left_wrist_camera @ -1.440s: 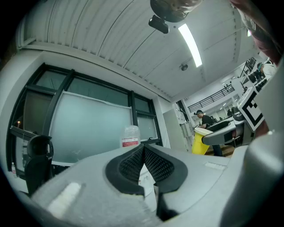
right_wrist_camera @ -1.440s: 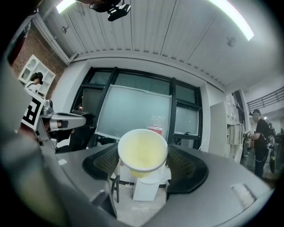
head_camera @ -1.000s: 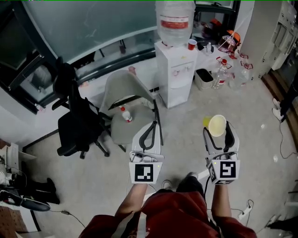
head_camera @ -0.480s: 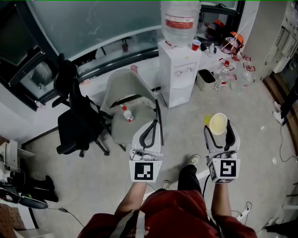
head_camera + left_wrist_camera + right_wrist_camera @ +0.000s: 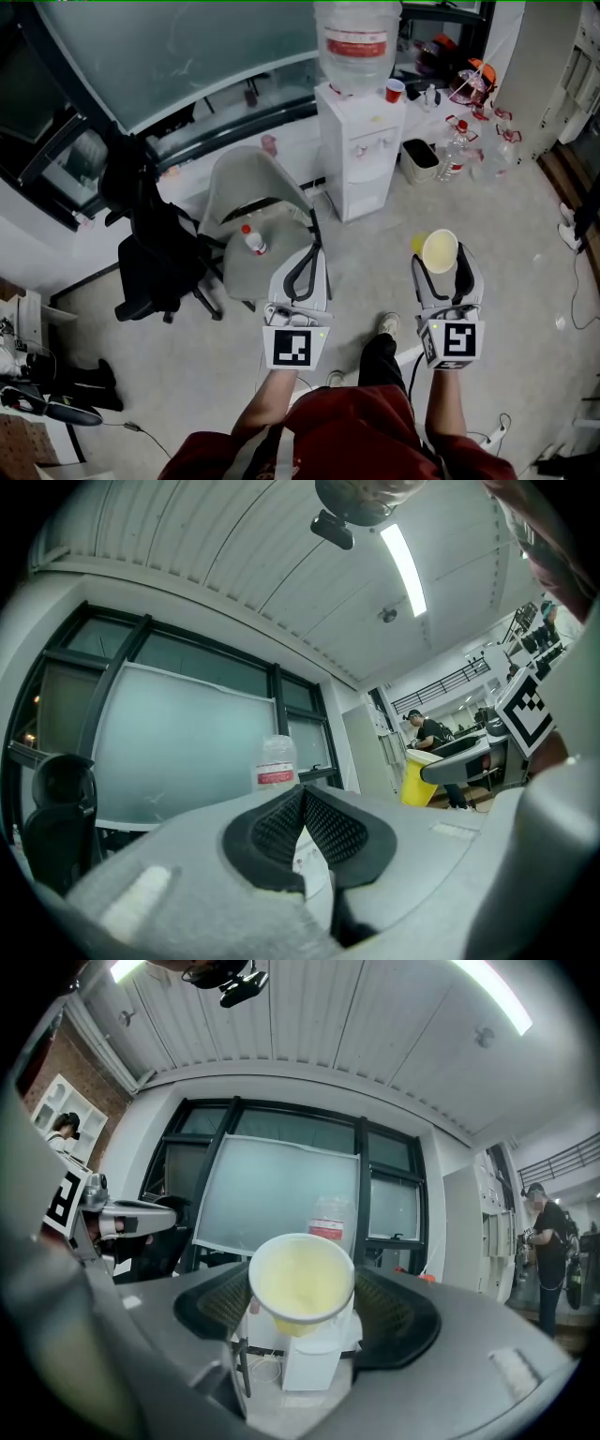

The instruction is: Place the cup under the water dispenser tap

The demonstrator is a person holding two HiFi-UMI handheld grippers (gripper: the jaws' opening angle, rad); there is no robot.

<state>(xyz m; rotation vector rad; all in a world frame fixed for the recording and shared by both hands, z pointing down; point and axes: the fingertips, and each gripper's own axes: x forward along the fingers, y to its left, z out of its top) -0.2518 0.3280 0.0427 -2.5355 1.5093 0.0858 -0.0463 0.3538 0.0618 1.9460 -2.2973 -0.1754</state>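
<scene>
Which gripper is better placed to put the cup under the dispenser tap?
Right. The right gripper holds the yellow cup, and the water dispenser stands straight ahead of it. The left gripper is shut and empty.

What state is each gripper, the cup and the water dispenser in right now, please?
left gripper: shut, empty.
right gripper: shut on the yellow cup.
yellow cup: held, looks empty, not yet at the dispenser.
water dispenser: water bottle mounted on top, no cup set in it.
red cup: upright on the dispenser top.
</scene>
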